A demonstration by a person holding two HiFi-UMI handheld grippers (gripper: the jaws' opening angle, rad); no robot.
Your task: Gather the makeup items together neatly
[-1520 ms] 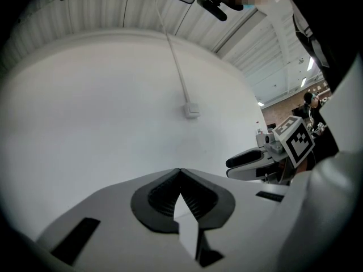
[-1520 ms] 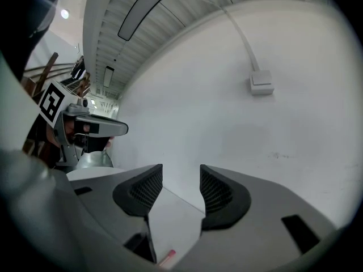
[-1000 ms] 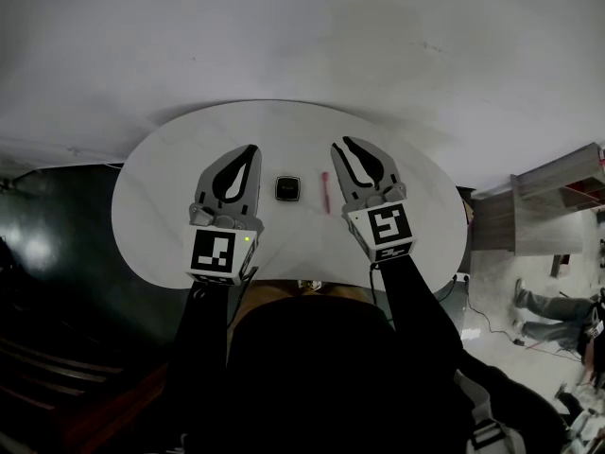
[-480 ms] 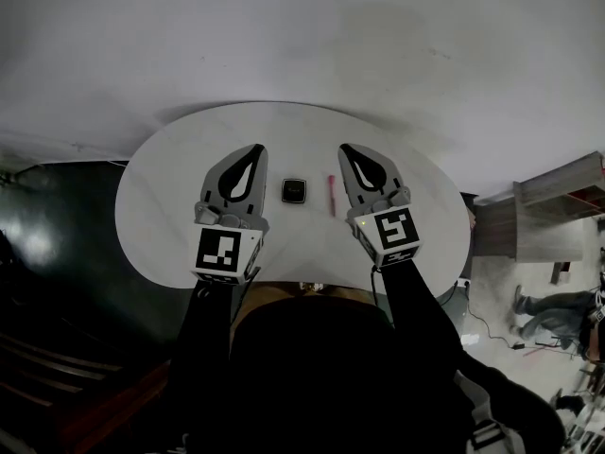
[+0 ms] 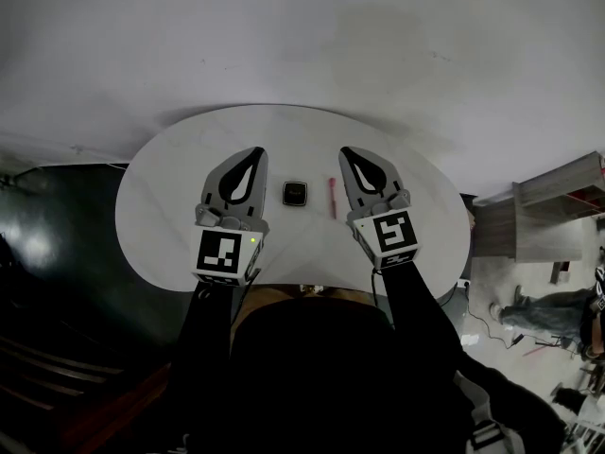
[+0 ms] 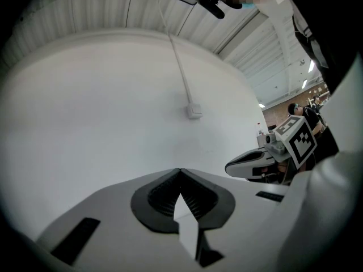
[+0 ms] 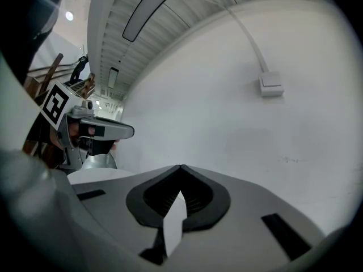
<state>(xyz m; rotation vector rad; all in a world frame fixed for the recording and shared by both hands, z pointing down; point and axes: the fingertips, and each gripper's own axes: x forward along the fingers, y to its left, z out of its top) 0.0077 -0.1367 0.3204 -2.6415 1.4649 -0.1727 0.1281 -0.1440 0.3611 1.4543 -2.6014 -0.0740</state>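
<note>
Quickly: we can read no writing on the small black compact point(image 5: 295, 193) or the thin pink stick point(image 5: 332, 197), both too small in the head view, and the only print we make out is the black-and-white square pattern on each gripper's marker cube point(image 5: 226, 253). Both items lie on the white table point(image 5: 170, 187), near each other but apart, between the left gripper point(image 5: 257, 148) and right gripper point(image 5: 343, 148), each clenched tip to tip on nothing. Our dark torso cuts off the table's near edge, and both gripper views take in just wall and the other gripper.
</note>
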